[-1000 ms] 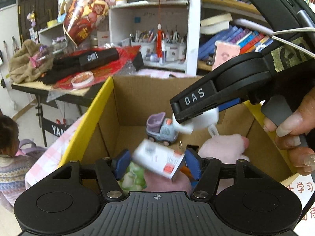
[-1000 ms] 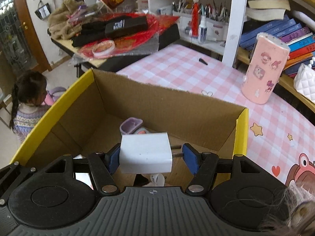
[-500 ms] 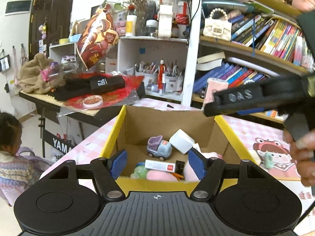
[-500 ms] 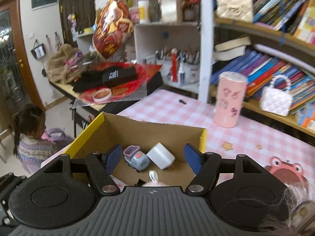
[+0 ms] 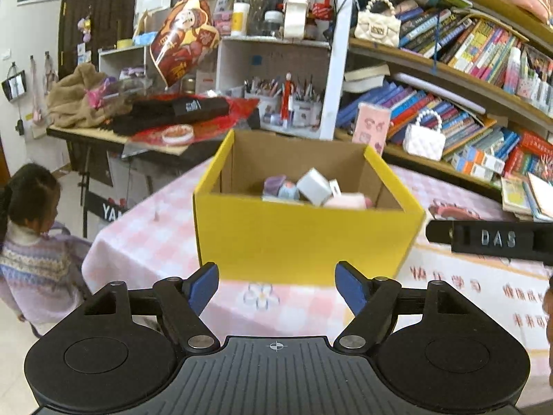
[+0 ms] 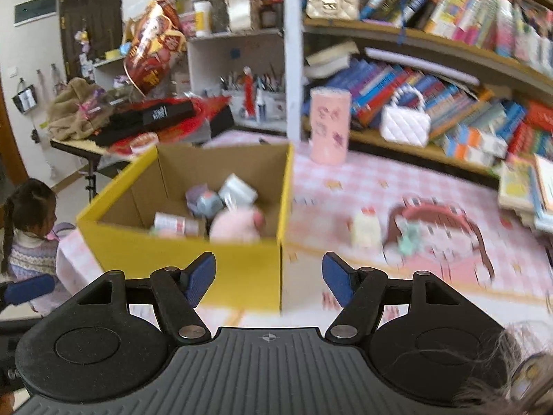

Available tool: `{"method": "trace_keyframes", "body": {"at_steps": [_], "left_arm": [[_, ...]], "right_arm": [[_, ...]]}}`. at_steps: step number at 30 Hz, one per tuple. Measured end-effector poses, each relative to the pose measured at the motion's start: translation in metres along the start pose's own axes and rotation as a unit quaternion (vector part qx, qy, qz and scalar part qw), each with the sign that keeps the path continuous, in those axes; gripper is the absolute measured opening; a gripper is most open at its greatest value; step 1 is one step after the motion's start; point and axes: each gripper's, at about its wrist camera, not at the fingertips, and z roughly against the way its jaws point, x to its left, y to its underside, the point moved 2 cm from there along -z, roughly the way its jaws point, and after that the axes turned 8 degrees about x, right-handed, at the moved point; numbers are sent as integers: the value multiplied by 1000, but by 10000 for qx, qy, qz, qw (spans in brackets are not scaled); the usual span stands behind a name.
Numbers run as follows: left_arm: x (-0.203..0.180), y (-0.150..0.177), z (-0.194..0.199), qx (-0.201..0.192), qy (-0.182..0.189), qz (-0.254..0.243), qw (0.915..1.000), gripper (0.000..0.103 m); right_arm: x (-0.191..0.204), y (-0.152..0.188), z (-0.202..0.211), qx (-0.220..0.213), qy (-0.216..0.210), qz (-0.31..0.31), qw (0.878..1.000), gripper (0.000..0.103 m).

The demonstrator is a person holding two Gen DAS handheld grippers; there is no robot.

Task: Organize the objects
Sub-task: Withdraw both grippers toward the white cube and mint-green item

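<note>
both tongs held back from the yellow cardboard box [image 6: 179, 263] on the pink checked desk [image 6: 345, 180], each with its blue pads spread apart and nothing between them. left tongs [image 5: 276, 285] face the box's near wall squarely. right tongs [image 6: 269, 278] face the box's near right corner. inside the box lie a toy truck [image 6: 202, 200], a white cube-like box [image 6: 238, 188], a pink plush toy [image 6: 238, 224] and a small labelled carton [image 6: 174, 223].

loose things left on the desk, judged to be the next to be gathered: a small pale bottle with a red cap [image 6: 366, 230] and, just beside it to the right, a small pale green item [image 6: 409, 238] too blurred to name; a pink cylindrical canister [image 6: 328, 126] stands upright farther back by the bookshelf [image 6: 432, 52].

deciding relation: the bottle stands ahead and to the right of the right tongs, outside the box's right wall, its long axis upright; in the left view it cannot be seen. the right hand is judged the nearer, and a swing to the right would bring the spread pads to either side of the bottle
</note>
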Motion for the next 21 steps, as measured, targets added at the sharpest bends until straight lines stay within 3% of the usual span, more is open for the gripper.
{"method": "trace_keyframes", "body": {"at_steps": [11,21], "left_arm": [[-21,38,23,185,247,-415,9987,81],[-40,56,29,346,589,-836,9942,82]], "right_arm": [[-2,68,26,259,427,-305,9983,66],[-16,101,47,313,843,-650,9938,67]]}}
